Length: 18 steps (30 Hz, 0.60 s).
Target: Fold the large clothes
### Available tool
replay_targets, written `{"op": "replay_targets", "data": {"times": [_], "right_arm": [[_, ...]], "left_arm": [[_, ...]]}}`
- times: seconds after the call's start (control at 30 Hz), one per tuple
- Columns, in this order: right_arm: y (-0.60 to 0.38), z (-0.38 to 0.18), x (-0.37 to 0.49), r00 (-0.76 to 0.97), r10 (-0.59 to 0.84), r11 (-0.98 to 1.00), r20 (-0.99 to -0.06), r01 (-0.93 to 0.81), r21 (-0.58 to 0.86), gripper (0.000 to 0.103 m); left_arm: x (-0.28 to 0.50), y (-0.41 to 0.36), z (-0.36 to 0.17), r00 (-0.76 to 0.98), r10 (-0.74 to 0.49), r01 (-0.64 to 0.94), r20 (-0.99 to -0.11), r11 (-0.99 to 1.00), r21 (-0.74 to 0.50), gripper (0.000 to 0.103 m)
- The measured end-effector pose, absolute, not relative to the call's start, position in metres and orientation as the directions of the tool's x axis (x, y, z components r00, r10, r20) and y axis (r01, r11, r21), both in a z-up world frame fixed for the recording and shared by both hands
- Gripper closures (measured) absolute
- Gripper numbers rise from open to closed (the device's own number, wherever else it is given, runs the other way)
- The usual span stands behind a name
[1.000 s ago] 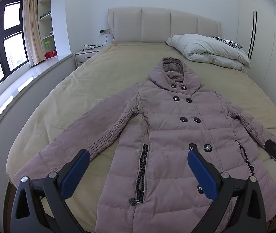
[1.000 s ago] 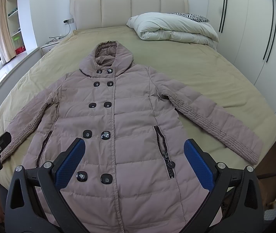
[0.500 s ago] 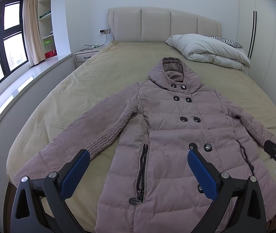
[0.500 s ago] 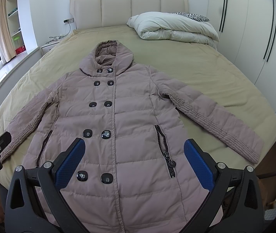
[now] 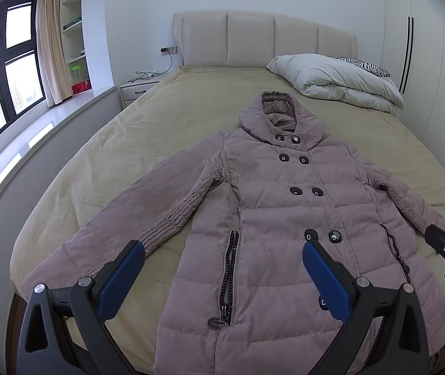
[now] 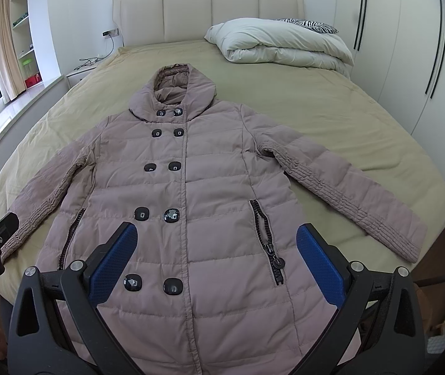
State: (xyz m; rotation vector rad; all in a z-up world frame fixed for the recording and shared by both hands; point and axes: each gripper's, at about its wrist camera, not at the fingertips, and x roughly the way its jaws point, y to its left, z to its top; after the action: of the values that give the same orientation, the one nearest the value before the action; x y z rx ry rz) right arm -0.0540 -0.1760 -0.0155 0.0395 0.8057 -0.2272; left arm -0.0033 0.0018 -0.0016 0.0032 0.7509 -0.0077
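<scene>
A mauve padded hooded coat [image 5: 272, 206] lies face up and flat on the bed, sleeves spread out to both sides, buttons closed; it also shows in the right wrist view [image 6: 191, 187]. My left gripper [image 5: 222, 268] is open and empty, held above the coat's lower left part near the left pocket zip. My right gripper [image 6: 213, 253] is open and empty, held above the coat's lower front near the bottom buttons. The coat's hem is hidden below both views.
The coat lies on a bed with a tan cover [image 5: 166, 118] and a padded headboard [image 5: 263, 40]. A folded white duvet [image 6: 285, 43] lies at the far right. A nightstand [image 5: 138, 89] and window ledge run along the left, wardrobes [image 6: 410, 47] along the right.
</scene>
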Motion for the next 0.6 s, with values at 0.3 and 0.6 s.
{"op": "replay_targets", "data": {"times": [0.3, 0.6], "right_arm": [[-0.1766, -0.0153, -0.0538, 0.670, -0.184, 0.975, -0.719, 0.215, -0.049, 0.000], [-0.1766, -0.0154, -0.0537, 0.670, -0.185, 0.975, -0.720, 0.216, -0.049, 0.000]], "left_arm": [[-0.0033, 0.0017, -0.0015, 0.731, -0.005, 0.008, -0.683, 1.000, 0.000, 0.000], [-0.0043, 0.0019, -0.0014, 0.730, -0.007, 0.008, -0.684, 1.000, -0.002, 0.000]]}}
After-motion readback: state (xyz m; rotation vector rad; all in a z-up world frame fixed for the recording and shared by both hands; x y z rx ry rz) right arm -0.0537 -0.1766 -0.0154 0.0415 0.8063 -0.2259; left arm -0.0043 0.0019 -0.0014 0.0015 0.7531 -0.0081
